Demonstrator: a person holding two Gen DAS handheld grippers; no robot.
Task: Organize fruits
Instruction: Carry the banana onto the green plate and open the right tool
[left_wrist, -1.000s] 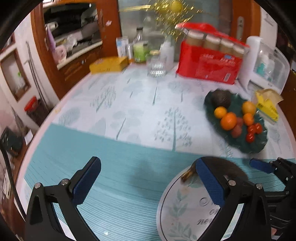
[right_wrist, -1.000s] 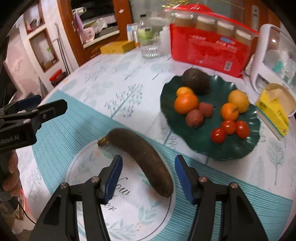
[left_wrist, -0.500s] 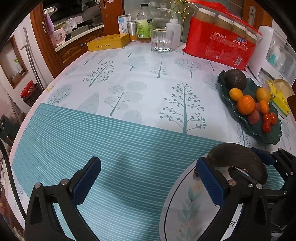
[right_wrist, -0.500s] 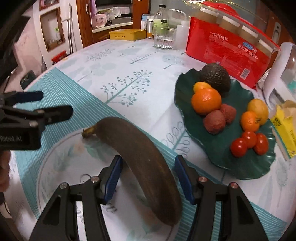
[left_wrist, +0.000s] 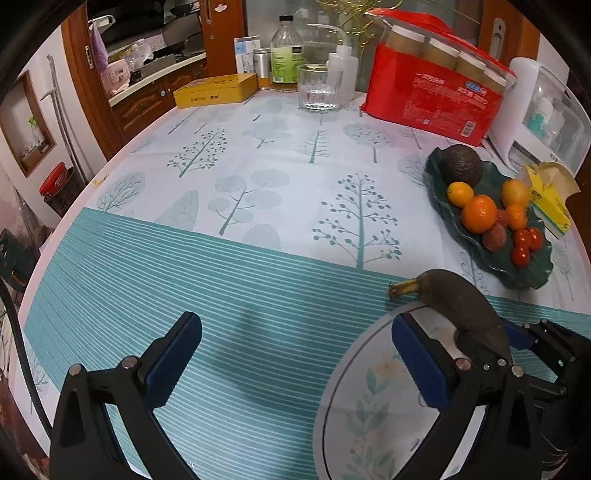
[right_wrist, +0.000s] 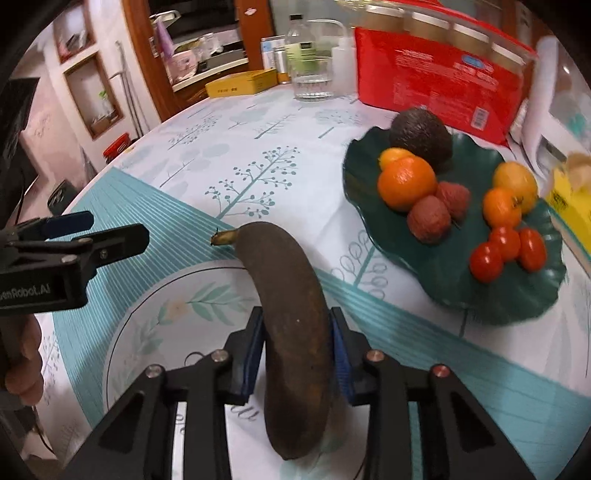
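A dark brown overripe banana (right_wrist: 280, 266) lies over a round leaf-print placemat (right_wrist: 166, 325), stem pointing away. My right gripper (right_wrist: 295, 332) is closing on it, and its blue pads press on the banana's sides. My left gripper (left_wrist: 295, 339) hangs open over the teal striped cloth, nothing between its fingers, left of the banana (left_wrist: 461, 302). To the right, a dark green leaf-shaped plate (right_wrist: 443, 295) holds an avocado (right_wrist: 421, 136), oranges (right_wrist: 406, 181), lychees (right_wrist: 428, 219) and cherry tomatoes (right_wrist: 506, 251).
Along the table's back stand a red package of cups (left_wrist: 432, 99), a drinking glass (left_wrist: 317, 88), bottles and a yellow tin (left_wrist: 216, 90). A white appliance (left_wrist: 546, 110) and a yellow tissue pack (left_wrist: 550, 199) sit beside the plate. The table edge curves at left.
The right jaws, earlier standing apart on either side of the banana, have closed onto it. Both grippers have sunk a little toward the table. The left jaws stay wide.
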